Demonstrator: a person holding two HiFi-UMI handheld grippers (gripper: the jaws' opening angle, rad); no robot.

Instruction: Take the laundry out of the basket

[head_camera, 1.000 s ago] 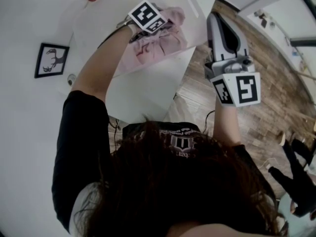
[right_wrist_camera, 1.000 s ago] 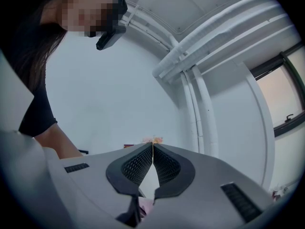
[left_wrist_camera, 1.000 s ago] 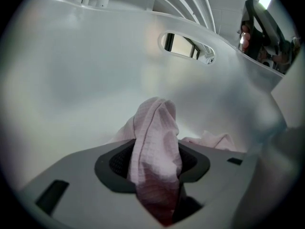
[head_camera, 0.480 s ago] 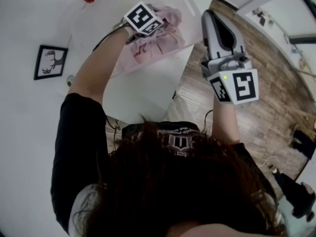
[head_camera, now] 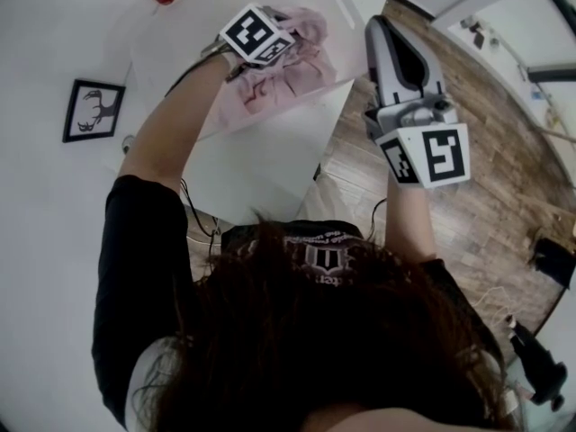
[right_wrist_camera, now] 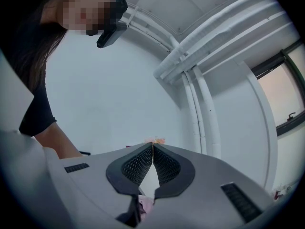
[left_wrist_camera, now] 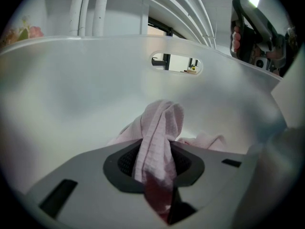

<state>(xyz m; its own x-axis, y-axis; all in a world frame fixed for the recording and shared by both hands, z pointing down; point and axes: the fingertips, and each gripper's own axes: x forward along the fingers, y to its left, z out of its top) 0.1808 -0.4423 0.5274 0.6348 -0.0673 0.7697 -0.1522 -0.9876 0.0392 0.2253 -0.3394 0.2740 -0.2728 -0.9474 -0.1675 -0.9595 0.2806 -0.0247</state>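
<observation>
left claw (left_wrist_camera: pixel 155 151): just been closing, now clamped on a fold of the pink cloth (left_wrist_camera: pixel 164 120)
pink cloth: inside basket (left_wrist_camera: pixel 86 85), rest hangs below the claw (exit is up, over the rim)
right claw (right_wrist_camera: pixel 152 149): tips together, empty, outside basket

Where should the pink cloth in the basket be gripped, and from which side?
Grip the pink cloth at its raised fold, coming from above into the open basket: the fold stands up as a narrow ridge, easy to pinch. The left gripper, its jaws just closing, clamps it there.
</observation>
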